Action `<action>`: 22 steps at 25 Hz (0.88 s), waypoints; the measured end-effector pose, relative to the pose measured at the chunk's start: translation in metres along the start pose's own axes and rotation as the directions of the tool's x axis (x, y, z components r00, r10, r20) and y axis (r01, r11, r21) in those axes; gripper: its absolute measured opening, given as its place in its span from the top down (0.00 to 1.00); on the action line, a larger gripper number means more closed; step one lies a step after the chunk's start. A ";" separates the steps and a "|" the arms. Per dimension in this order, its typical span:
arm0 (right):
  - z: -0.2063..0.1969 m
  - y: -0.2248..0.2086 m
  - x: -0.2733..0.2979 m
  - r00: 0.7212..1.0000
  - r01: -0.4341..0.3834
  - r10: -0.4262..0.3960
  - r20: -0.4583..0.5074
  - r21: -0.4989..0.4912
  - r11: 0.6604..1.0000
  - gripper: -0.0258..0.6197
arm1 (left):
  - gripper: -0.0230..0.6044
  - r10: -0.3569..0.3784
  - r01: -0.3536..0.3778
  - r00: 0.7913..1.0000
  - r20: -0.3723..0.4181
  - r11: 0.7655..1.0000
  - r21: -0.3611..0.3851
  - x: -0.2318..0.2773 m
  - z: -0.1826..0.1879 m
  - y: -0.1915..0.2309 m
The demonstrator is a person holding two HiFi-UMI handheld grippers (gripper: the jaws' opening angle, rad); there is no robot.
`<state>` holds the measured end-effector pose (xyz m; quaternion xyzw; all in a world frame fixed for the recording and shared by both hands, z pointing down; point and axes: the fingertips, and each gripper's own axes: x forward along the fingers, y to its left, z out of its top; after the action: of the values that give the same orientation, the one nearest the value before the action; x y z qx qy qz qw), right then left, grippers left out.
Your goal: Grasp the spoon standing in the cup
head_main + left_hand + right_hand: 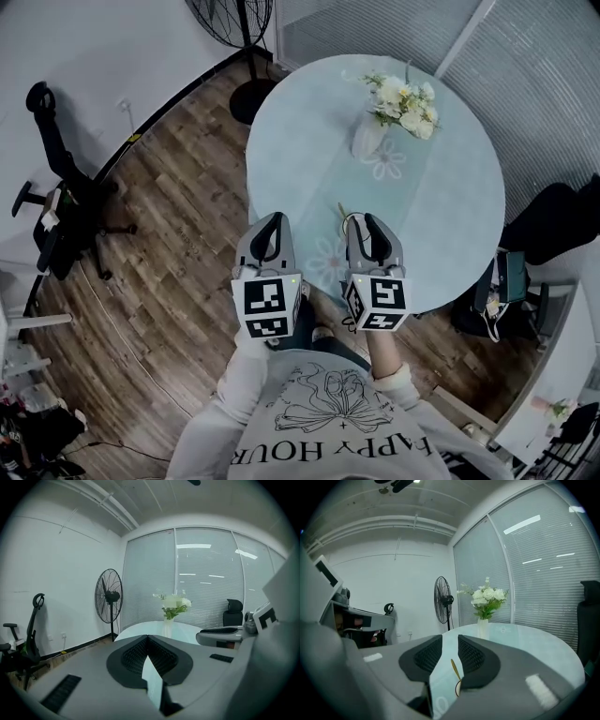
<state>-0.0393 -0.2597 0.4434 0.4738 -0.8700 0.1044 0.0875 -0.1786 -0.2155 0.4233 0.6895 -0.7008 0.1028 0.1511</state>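
A thin golden spoon (453, 667) stands in a small clear cup (457, 689) near the front edge of the round pale-blue table (450, 187). My right gripper (450, 638) is open, and the spoon rises in the gap between its jaws, nearer the right pad, with neither pad pressing on it. In the head view the spoon (341, 212) and cup (352, 225) sit right at the right gripper (363, 221). My left gripper (147, 637) is shut on nothing and hovers at the table's near-left edge (274, 219).
A white vase of flowers (372, 137) stands toward the far side of the table. A standing fan (234, 19) is beyond the table, an office chair (56, 206) on the wooden floor at left, and a dark bag (511, 281) by the table's right edge.
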 end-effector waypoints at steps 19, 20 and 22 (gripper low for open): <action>-0.055 -0.002 0.060 0.987 0.025 -0.026 -0.159 -0.009 1.000 0.76 | 0.95 -0.061 0.059 0.993 -0.105 0.998 -0.017 0.062 -0.028 0.020; -0.057 -0.002 0.061 0.986 0.024 -0.025 -0.166 -0.010 1.000 0.76 | 0.95 -0.061 0.060 0.992 -0.110 0.998 -0.018 0.063 -0.029 0.020; -0.062 -0.003 0.065 0.983 0.023 -0.025 -0.181 -0.012 1.000 0.76 | 0.95 -0.062 0.061 0.991 -0.120 0.998 -0.019 0.066 -0.032 0.021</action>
<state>-0.0687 -0.2971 0.5195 0.4721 -0.8533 0.1417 0.1700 -0.1979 -0.2658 0.4778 0.7021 -0.6697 0.1339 0.2015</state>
